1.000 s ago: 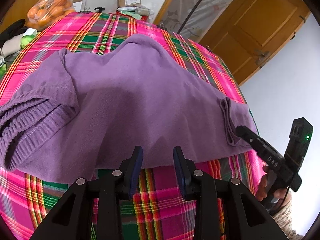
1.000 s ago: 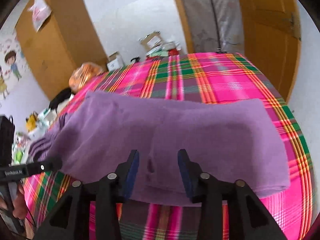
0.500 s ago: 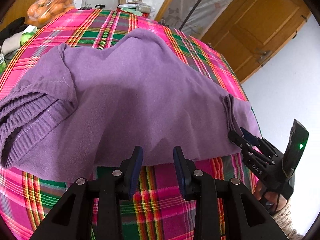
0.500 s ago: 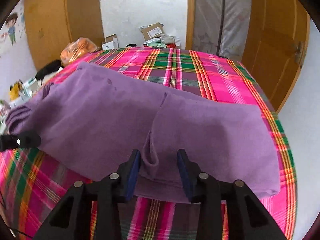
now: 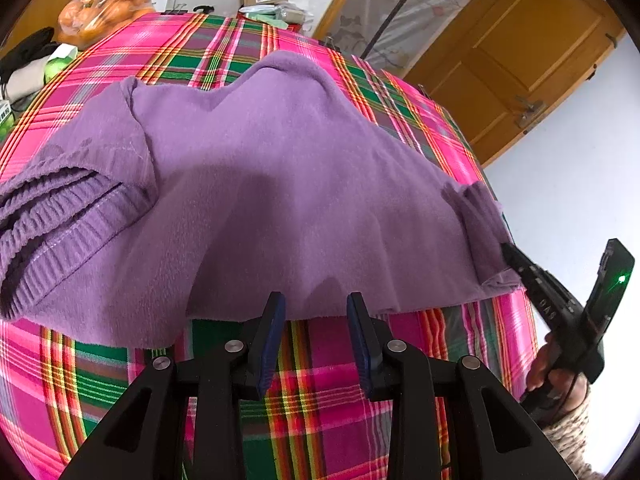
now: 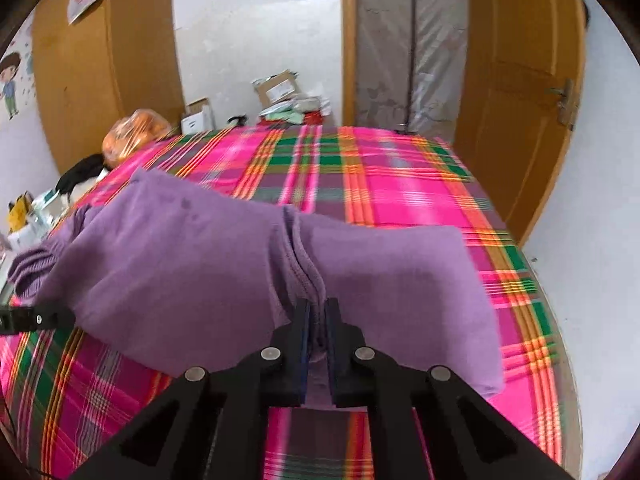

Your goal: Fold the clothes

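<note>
Two grippers work at the near edge of a purple garment (image 5: pixel 280 184) that lies spread across a table under a pink, green and orange plaid cloth (image 5: pixel 320 392). The left gripper (image 5: pixel 314 308) hovers at the garment's near hem with its jaws set wide apart and nothing between them — the hem runs just past the fingertips, and bare plaid shows below it. The right gripper (image 6: pixel 317 312) has its jaws drawn close on a bunched ridge of the fabric (image 6: pixel 300 256), pinching the layered edges where they gather into a fold; in the left wrist view it comes in from the right, held by a hand (image 5: pixel 552 372), and meets the garment's right corner.

The ribbed waistband or cuff (image 5: pixel 52 232) lies at the left end, close to the table's left edge. The garment's right end (image 6: pixel 460 300) drapes toward the table's right edge, with a strip of plaid beyond it. Behind the garment a broad stretch of plaid cloth is open up to the far edge. Along that far side sit a bag of orange fruit (image 5: pixel 104 4) and cardboard boxes (image 6: pixel 276 88). Wooden doors (image 6: pixel 516 112) stand behind and to the right, well apart from the table's corner, with a white wall (image 5: pixel 568 184) beside them.
</note>
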`<state>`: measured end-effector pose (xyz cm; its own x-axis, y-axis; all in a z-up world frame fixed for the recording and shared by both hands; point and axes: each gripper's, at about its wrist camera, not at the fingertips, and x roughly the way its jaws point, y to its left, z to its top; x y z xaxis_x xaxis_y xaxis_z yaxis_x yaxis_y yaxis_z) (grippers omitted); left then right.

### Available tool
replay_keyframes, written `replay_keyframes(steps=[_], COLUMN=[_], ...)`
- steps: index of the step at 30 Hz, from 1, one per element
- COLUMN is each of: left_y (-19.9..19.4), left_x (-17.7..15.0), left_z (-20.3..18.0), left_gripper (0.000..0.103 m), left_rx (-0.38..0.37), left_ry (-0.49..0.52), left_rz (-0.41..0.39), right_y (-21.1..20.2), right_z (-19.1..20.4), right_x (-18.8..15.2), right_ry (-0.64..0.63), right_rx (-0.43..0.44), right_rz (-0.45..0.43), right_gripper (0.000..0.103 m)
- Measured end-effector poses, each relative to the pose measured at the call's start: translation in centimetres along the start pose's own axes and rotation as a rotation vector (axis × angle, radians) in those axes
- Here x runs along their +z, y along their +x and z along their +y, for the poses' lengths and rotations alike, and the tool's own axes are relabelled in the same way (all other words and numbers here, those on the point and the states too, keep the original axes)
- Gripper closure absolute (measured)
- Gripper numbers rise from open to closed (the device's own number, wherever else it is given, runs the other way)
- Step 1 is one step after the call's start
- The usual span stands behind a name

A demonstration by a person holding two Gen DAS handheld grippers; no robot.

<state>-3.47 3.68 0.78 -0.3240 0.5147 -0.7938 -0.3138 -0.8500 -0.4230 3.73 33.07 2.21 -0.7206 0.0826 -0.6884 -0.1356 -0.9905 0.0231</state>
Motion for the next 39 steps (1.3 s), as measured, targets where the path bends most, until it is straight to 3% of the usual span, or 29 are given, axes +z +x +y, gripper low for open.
replay_keyframes(steps=[15, 39], left_y=[0.2, 1.7], left_x=[-0.2, 0.3], left_z=[-0.2, -0.9], left_gripper=[0.070, 0.070], left_rx=[0.007, 0.029], left_ry=[0.003, -0.012], left_rz=[0.009, 0.008], right_y=[-2.2, -0.3], right_z=[-9.0, -18.9], right_x=[0.8, -1.6], right_ry=[0.177, 0.375], right_rx=[-0.175, -0.385], right_rz=[-0.080, -0.030], right_gripper=[0.096, 0.096])
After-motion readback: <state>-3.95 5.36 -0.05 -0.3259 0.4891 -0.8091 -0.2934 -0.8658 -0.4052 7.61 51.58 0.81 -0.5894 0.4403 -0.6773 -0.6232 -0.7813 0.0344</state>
